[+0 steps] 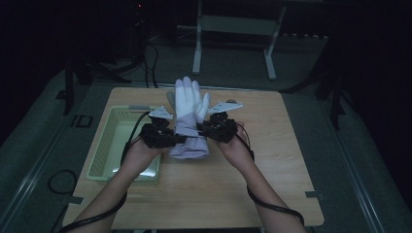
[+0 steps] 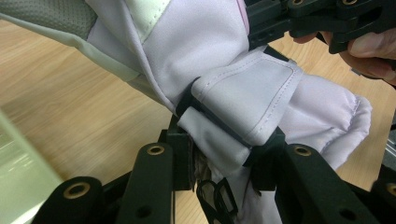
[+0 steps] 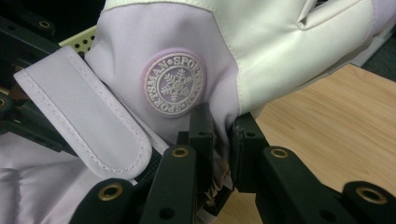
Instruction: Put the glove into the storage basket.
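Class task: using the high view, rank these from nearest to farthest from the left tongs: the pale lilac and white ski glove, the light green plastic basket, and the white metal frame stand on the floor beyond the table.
1. Pale lilac and white ski glove: clamped in the left tongs at its cuff, mid-table.
2. Light green plastic basket: just left of them, on the table.
3. White metal frame stand: on the floor beyond the table's far edge.

The pale green perforated plastic basket (image 1: 104, 145) blocks the left side of the light wooden bench (image 1: 272, 165). Right and near parts lie open.
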Tool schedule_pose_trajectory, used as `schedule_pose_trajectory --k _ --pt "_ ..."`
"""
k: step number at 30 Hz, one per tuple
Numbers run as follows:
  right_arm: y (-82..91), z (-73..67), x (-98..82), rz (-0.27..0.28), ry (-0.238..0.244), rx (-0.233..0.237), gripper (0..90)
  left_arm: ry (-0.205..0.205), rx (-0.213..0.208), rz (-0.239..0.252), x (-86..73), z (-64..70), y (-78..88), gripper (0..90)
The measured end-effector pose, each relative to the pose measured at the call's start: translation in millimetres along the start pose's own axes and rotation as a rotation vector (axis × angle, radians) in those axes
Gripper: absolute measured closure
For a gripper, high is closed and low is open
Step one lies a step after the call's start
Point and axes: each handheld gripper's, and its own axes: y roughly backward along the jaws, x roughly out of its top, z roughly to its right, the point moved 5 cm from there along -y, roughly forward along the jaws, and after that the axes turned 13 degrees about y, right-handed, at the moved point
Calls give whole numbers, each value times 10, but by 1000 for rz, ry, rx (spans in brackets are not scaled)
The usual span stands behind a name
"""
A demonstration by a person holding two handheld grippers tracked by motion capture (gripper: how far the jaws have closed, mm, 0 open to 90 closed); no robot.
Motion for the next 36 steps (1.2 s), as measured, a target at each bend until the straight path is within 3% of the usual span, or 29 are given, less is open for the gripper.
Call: schedule_pose_trajectory --k 24,28,32,36 --pt "-722 -741 667 5 36 97 809 2 63 -21 -367 -768 901 680" --pt "-953 -969 784 0 37 115 809 1 64 -32 -489 -972 1064 680" --pt "-1078 -1064 798 -13 33 120 809 20 62 -40 -610 -1127 1098 680" --pt "-1280 -1125 675 -67 16 124 810 58 53 -63 -790 -1253 939 680"
